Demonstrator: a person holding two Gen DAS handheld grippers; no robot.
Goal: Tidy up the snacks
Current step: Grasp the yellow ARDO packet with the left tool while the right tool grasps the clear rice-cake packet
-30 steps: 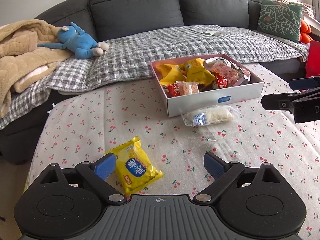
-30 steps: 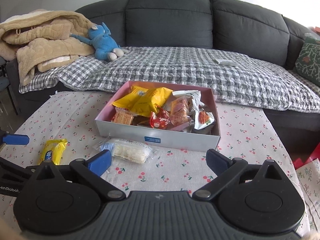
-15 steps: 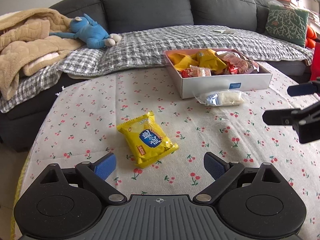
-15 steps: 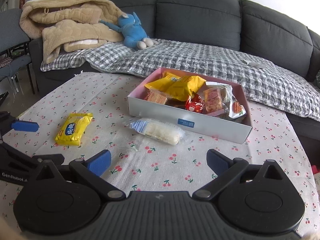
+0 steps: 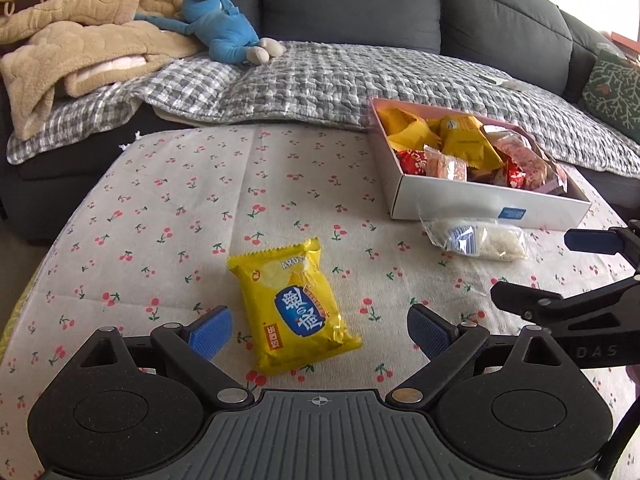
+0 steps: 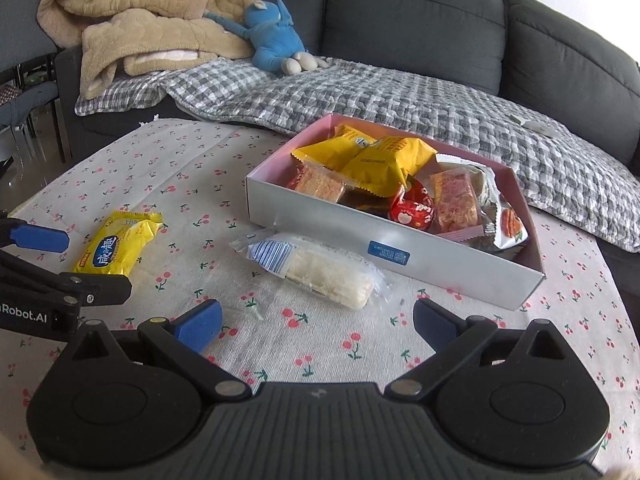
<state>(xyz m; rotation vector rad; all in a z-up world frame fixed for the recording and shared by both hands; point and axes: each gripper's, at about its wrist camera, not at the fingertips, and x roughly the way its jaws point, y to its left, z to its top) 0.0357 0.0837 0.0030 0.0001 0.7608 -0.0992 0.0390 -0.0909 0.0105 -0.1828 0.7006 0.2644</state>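
Note:
A yellow snack packet point(image 5: 294, 308) point(image 6: 118, 242) lies flat on the cherry-print tablecloth, its near end between the open fingers of my left gripper point(image 5: 320, 330). A clear-wrapped white snack bar point(image 6: 316, 268) point(image 5: 480, 240) lies in front of a white box with a pink inside point(image 6: 384, 250) point(image 5: 472, 200) that holds several snack packets. My right gripper point(image 6: 318, 324) is open just short of the white bar, with nothing between its fingers. Each gripper shows in the other's view, the right gripper point(image 5: 560, 272) at the right edge and the left gripper point(image 6: 60, 264) at the left edge.
A dark grey sofa point(image 6: 420, 28) with a checked cover point(image 5: 360, 80) runs behind the table. On it lie a beige blanket point(image 5: 72, 44), a blue plush toy point(image 6: 276, 42) and a green cushion point(image 5: 612, 92). A chair point(image 6: 24, 64) stands at the far left.
Both grippers have swung left and come closer to the tabletop. The yellow packet now lies between my left fingers, and the white bar is nearer my right gripper.

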